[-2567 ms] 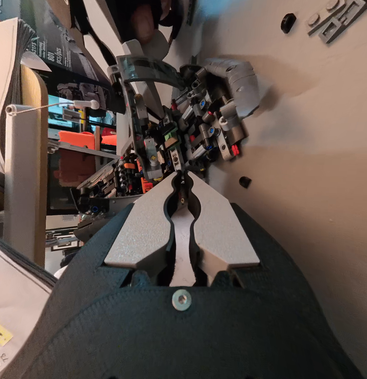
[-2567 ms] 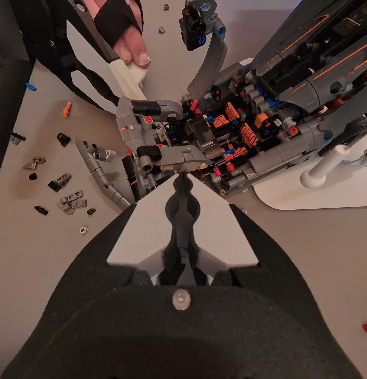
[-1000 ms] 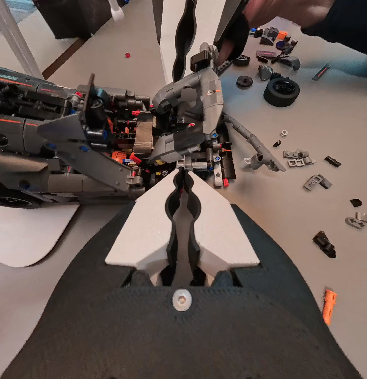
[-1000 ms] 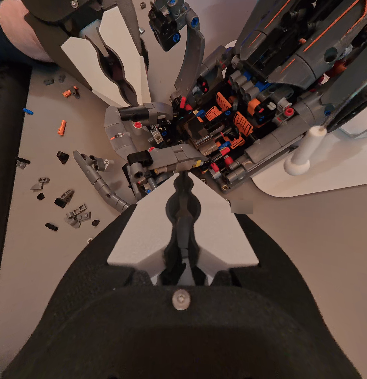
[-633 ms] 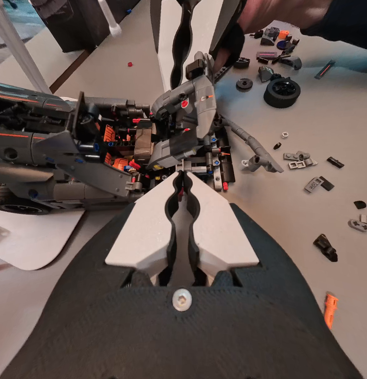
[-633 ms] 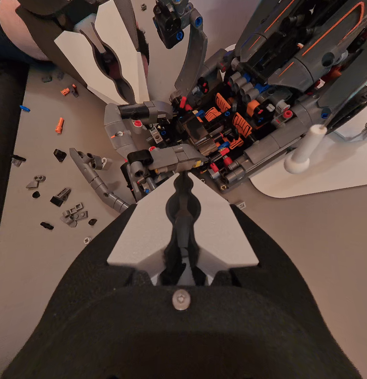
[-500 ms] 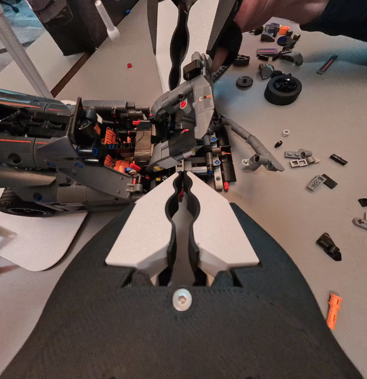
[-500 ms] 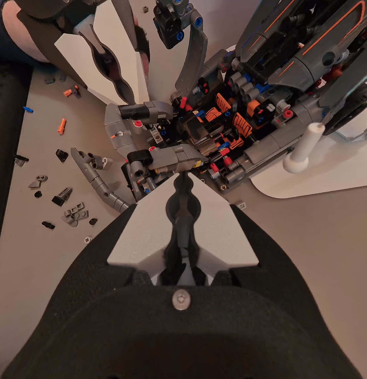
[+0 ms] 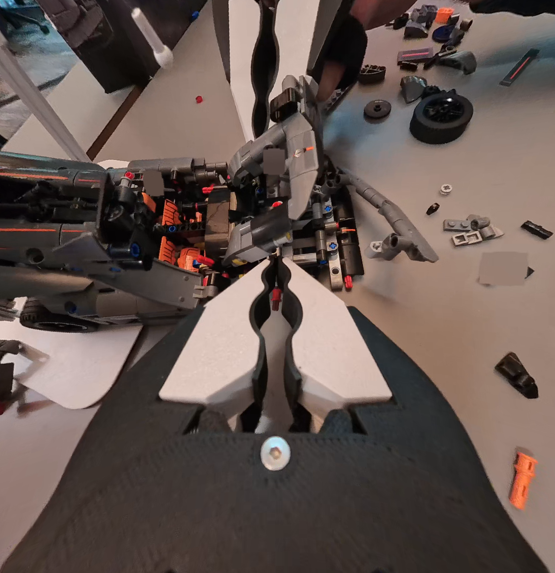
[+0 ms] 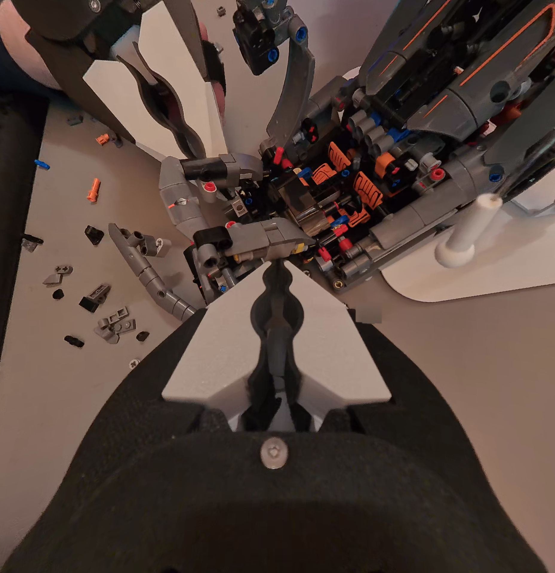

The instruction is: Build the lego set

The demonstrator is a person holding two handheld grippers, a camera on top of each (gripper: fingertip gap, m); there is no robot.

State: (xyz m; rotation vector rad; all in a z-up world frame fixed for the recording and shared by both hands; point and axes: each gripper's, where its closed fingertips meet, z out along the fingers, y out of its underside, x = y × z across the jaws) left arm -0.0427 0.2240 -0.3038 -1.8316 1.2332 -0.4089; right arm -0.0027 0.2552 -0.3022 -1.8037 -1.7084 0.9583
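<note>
lego car (image 9: pixel 183 223) on beige table (image 9: pixel 425 310), loose pieces scattered; both grippers closed on car.

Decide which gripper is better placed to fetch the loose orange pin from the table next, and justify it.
Probably left: the orange pin lies on the table right beside the left gripper, while the right gripper is across the car.

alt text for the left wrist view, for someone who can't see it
The left gripper, jaws nearly closed, pinches the near edge of a grey, black and orange lego car lying on a pale table, while the right gripper meets its grey front panel from the far side. Loose pieces and a black wheel lie scattered to the right.
</note>
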